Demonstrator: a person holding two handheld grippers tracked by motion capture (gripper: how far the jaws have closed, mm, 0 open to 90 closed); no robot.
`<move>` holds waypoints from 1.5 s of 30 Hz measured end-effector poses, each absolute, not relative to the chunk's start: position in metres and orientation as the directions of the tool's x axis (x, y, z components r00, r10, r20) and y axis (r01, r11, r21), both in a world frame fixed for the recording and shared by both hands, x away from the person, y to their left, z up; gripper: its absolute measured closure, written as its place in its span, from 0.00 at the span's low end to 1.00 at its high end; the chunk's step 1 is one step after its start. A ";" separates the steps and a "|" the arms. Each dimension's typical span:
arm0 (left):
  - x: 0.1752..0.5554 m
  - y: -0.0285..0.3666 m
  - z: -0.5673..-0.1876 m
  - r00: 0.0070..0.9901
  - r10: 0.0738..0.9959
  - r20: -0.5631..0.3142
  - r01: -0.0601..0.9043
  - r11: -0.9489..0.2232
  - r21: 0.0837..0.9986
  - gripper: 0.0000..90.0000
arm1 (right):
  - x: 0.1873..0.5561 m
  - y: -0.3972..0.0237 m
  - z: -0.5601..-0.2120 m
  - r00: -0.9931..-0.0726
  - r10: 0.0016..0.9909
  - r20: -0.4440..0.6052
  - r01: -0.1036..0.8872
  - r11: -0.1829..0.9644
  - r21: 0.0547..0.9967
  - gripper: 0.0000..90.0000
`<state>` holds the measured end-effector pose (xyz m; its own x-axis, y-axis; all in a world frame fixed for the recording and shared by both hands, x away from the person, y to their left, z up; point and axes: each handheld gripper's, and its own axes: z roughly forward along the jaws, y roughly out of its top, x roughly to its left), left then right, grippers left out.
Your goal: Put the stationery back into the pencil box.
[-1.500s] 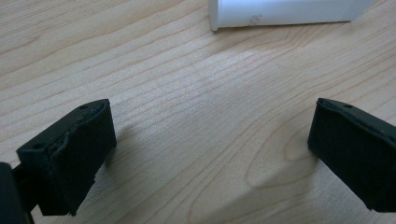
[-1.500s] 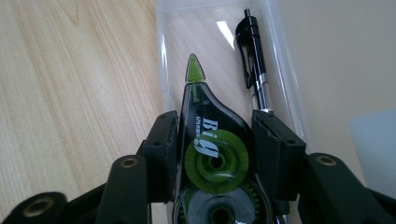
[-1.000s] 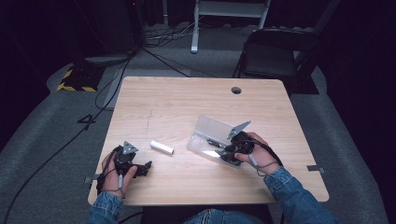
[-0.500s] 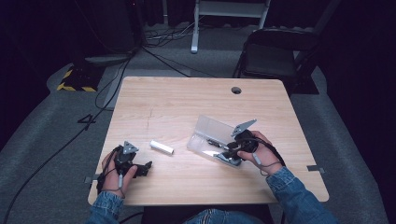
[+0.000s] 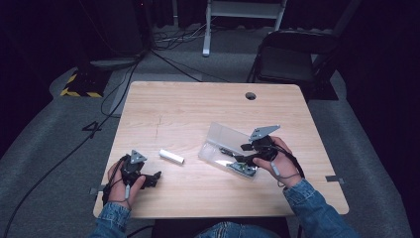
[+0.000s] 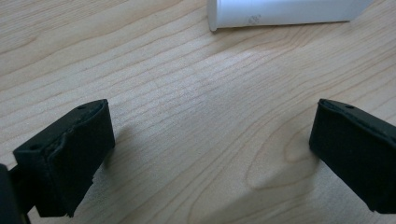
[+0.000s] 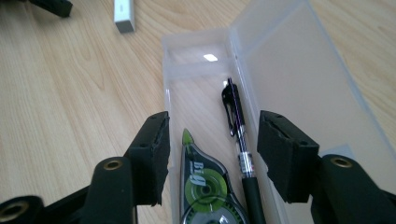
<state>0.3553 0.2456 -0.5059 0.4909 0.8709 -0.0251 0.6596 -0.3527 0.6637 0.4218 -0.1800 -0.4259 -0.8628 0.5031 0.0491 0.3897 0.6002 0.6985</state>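
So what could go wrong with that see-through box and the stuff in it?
The right hand-held gripper hangs open over the clear pencil case, straddling the green correction tape and the black pen. Closing might pinch both, or catch the thin case wall and tip the box. The white tube lies loose near the left hand-held gripper and could roll if nudged.

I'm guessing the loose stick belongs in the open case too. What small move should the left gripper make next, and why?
Probably ease the left gripper forward until its jaws straddle the white cylindrical stick. Its jaws are open and empty, the stick lies just ahead on the wooden table, and the clear plastic case already holds a pen and correction tape.
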 end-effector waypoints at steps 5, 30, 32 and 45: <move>0.355 0.246 -0.506 0.473 0.881 -0.030 0.666 -0.336 0.666 0.00 | 0.421 -0.174 -0.418 -0.860 0.508 0.036 0.376 0.585 0.719 0.47; 0.357 0.247 -0.506 0.454 0.890 -0.032 0.674 -0.319 0.667 0.00 | 0.428 -0.106 -0.410 -0.878 0.478 0.020 0.338 0.591 0.732 0.41; 0.357 0.247 -0.506 0.454 0.890 -0.032 0.673 -0.319 0.667 0.00 | 0.428 -0.100 -0.411 -0.881 0.472 0.021 0.336 0.592 0.732 0.41; 0.357 0.247 -0.506 0.456 0.889 -0.027 0.672 -0.324 0.666 0.00 | 0.435 -0.068 -0.423 -0.898 0.437 0.055 0.338 0.603 0.722 0.43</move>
<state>0.3572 0.2473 -0.5062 0.4561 0.8895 -0.0275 0.6720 -0.3240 0.6659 0.4350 -0.0676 -0.4226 -0.8978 0.4371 0.0549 0.3378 0.6033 0.7224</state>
